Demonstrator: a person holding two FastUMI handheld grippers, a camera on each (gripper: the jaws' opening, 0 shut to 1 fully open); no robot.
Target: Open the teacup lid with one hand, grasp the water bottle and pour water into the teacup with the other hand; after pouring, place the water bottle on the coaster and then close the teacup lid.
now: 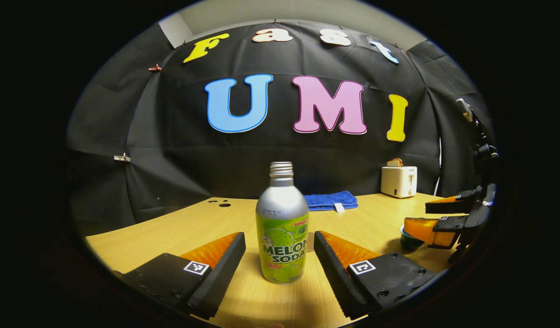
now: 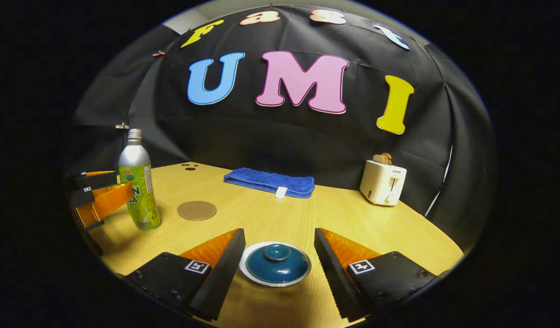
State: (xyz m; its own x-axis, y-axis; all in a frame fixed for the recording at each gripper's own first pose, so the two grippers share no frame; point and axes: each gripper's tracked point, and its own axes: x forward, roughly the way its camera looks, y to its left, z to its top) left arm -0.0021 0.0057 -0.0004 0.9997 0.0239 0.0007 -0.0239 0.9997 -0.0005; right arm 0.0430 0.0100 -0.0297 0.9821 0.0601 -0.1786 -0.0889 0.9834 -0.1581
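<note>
A silver bottle [image 1: 282,223] with a green label and a bare threaded neck stands upright on the wooden table [image 1: 179,228]. My left gripper [image 1: 279,239] is open around it, with a gap on each side. From the right gripper view the bottle [image 2: 138,182] is at the far left with the left gripper [image 2: 120,184] beside it. The teacup, a dark teal lid [image 2: 276,263] on a white rim, sits between the fingers of my open right gripper [image 2: 280,234], untouched. A round brown coaster [image 2: 197,210] lies flat just right of the bottle.
A folded blue towel [image 2: 270,182] lies at the back of the table. A white toaster [image 2: 382,183] with bread in it stands at the back right. In the left gripper view the right gripper [image 1: 418,217] hovers over the teacup [image 1: 409,241] at the right edge.
</note>
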